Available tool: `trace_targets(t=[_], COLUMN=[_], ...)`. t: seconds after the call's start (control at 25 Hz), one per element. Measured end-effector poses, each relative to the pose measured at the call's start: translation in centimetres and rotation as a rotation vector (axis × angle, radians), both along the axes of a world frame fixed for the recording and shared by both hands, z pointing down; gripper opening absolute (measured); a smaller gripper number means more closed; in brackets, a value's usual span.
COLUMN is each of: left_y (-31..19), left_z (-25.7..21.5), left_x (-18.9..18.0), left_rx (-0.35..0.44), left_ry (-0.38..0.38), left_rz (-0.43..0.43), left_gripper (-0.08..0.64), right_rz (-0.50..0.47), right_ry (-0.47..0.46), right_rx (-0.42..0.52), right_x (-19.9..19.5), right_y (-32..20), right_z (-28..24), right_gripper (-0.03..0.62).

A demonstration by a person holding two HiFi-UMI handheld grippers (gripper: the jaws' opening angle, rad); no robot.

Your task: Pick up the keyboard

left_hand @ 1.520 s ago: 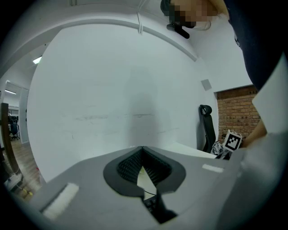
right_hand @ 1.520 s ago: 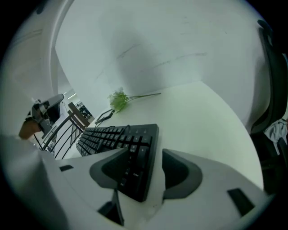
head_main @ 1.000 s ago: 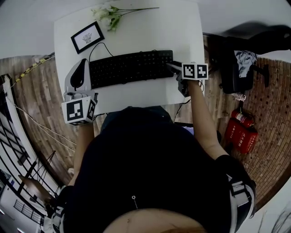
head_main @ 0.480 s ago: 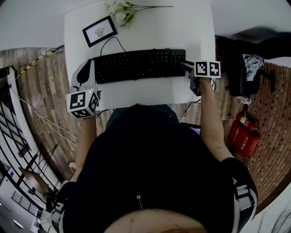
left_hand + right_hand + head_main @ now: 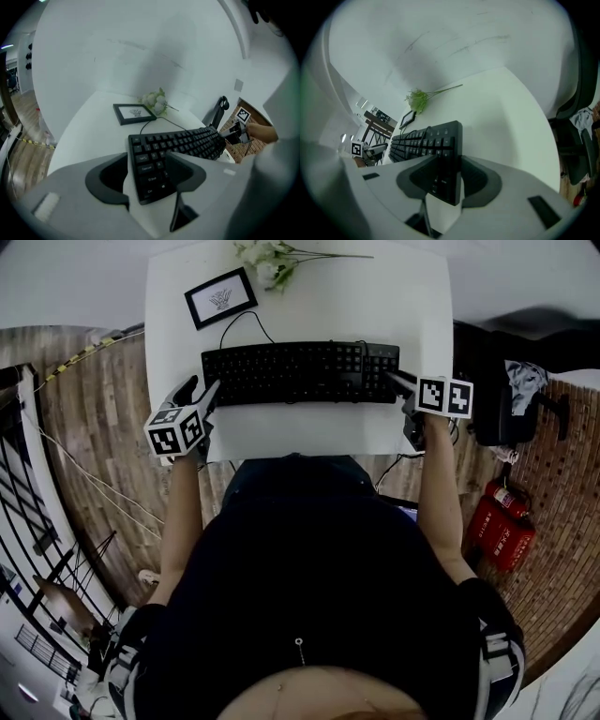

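the jaws of the left gripper [image 5: 147, 176] are wide apart and have just been opening. the left end of the keyboard [image 5: 173, 145] sits between them, but they do not squeeze it. the jaws of the right gripper [image 5: 443, 173] have just been closing and pinch the right end, one pad on the keys and one under. the keyboard lies across the middle of the white table [image 5: 309, 432]. i think there is a gripper at each end because a long keyboard would tip if held by one end.
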State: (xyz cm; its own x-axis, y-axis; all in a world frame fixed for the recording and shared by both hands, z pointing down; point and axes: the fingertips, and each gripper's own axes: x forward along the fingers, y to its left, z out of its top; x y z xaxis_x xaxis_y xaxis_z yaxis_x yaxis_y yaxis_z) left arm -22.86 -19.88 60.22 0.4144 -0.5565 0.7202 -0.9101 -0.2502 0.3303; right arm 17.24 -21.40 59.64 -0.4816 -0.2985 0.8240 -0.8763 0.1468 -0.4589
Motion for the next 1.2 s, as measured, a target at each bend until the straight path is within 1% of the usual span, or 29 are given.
trace_targets(t=[0.16,0.24,0.48,0.6,0.72,0.96,1.04,1.08,1.2], left_y=[0.5,0.6,0.1,0.1,0.2,0.0,-0.1,-0.1,-0.1], left_z=[2.3,2.9,2.9,3.1,3.3,3.6,3.7,3.7,3.6], left_x=[-0.7,-0.9,-0.3,-0.2,-0.2,-0.4,-0.2,-0.1,0.0], left_rx=[-0.089,-0.126,-0.184,-0.212,-0.226,-0.248,-0.26,-0.266,-0.277], left_ry=[0.063,0.085,0.192,0.225,0.232,0.207,0.218,0.229,0.239], left_rz=[-0.03,-0.022,0.002,0.008,0.009,0.009,0.002,-0.002,-0.012], left_gripper=[0.261,0.261,0.259,0.259,0.253,0.235,0.227,0.2,0.198], right_rz=[-0.001,-0.003,-0.012,-0.013,-0.02,-0.033,-0.035,-0.036,-0.035], right_ry=[0.022,0.029,0.042,0.046,0.047,0.056,0.059,0.061,0.064], right_rx=[0.015,0.017,0.022,0.021,0.019,0.009,0.008,0.009,0.012], right_x=[0.0,-0.1,-0.1,-0.1,-0.2,-0.5,-0.5,-0.5,-0.5], right_y=[0.1,0.2,0.1,0.1,0.1,0.1,0.0,-0.1,-0.1], right_z=[-0.9,-1.1,-1.5,-1.5,-1.4,-1.1,-1.0,-1.0,-1.2], right_gripper=[0.16,0.16,0.158,0.158,0.158,0.158,0.158,0.158,0.156])
